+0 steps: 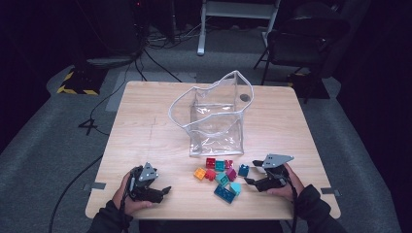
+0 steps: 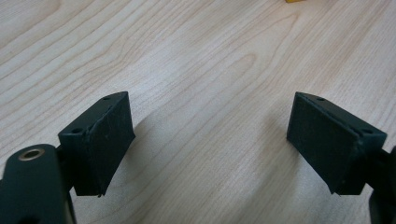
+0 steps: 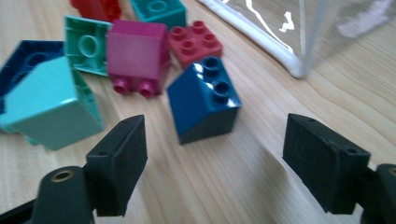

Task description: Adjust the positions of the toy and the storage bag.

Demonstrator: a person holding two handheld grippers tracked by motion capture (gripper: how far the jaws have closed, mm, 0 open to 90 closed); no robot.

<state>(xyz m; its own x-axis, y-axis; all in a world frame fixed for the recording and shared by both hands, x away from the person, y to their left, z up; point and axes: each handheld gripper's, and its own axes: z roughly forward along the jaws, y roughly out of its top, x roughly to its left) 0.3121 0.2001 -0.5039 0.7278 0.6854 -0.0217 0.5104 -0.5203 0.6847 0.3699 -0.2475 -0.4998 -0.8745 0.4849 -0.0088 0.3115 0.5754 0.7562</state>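
A cluster of several toy bricks lies on the wooden table (image 1: 145,121) in front of a clear plastic bag (image 1: 214,116). My right gripper (image 1: 251,172) sits at the cluster's right edge, open. In the right gripper view its jaws (image 3: 215,140) stand wide apart, with a dark blue sloped brick (image 3: 205,100) just beyond them and untouched. A magenta brick (image 3: 137,51), a light teal brick (image 3: 49,100) and a red brick (image 3: 194,42) lie farther left. My left gripper (image 1: 165,190) rests left of the pile, open over bare wood (image 2: 210,121).
The bag's white-edged corner (image 3: 299,28) stands just behind the bricks. An orange brick (image 1: 199,173) is the nearest one to the left gripper. A chair (image 1: 306,39) and cables lie on the floor beyond the table's far edge.
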